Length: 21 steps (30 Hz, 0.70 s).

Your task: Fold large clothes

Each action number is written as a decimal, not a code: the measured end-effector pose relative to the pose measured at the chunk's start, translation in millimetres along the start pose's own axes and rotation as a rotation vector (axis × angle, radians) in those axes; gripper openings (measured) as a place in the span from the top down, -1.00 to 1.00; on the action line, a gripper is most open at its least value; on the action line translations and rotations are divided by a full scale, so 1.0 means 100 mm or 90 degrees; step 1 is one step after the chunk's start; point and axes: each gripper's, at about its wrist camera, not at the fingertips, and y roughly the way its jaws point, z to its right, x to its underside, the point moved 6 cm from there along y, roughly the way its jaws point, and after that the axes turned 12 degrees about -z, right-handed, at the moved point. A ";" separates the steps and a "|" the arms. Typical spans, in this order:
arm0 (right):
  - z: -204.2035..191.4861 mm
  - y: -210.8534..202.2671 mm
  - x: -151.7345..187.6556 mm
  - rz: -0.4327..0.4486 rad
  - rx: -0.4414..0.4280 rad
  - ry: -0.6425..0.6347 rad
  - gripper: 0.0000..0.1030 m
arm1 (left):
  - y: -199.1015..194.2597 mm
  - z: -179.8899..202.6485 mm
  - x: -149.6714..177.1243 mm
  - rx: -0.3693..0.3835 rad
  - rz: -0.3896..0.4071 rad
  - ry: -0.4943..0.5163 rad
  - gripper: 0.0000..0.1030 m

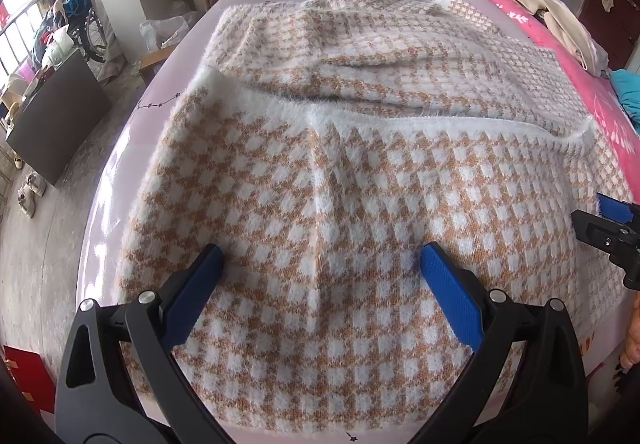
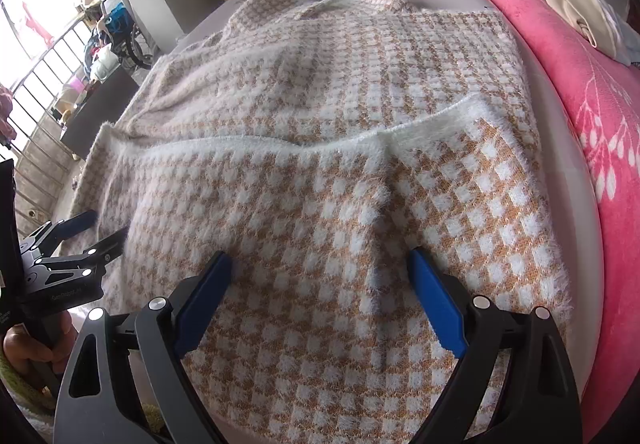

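- In the left wrist view, a floor with shoes [image 1: 30,190] is seen at the far left, beside the bed [image 1: 120,180].
- The left gripper [image 1: 322,258] is seen at the lower middle, fingers [image 1: 450,290] spread wide and released, nothing held between them.
- The sweater [image 1: 360,172], checked in orange and white, is spread over the bed across the middle of both frames, its lower part already turned up so the white hem [image 1: 400,120] lies across the chest.
- It is judged soft, fluffy, light and limp; a near folded corner is best pinched.
- In the right wrist view, the right gripper [image 2: 320,264] is likewise released and empty.
- A pink blanket [image 2: 592,116] is seen at the right edge.
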 end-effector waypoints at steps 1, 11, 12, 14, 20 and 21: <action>0.00 0.00 0.00 0.000 0.000 0.000 -0.70 | 0.00 0.00 0.00 0.000 0.000 0.000 -0.87; 0.00 0.00 0.01 -0.008 0.005 0.003 -0.71 | 0.01 -0.01 0.00 0.002 -0.006 -0.001 -0.87; 0.00 0.00 0.01 -0.010 0.007 0.004 -0.71 | 0.01 -0.01 0.01 0.002 -0.006 0.000 -0.87; 0.00 0.00 0.01 -0.014 0.011 0.007 -0.73 | 0.02 0.00 0.00 0.001 -0.006 -0.001 -0.87; 0.00 0.01 -0.01 -0.032 0.019 0.011 -0.75 | 0.02 0.00 0.00 0.002 -0.009 0.000 -0.87; 0.01 0.00 -0.02 -0.035 0.017 0.014 -0.75 | 0.01 0.00 0.00 0.002 -0.009 0.000 -0.87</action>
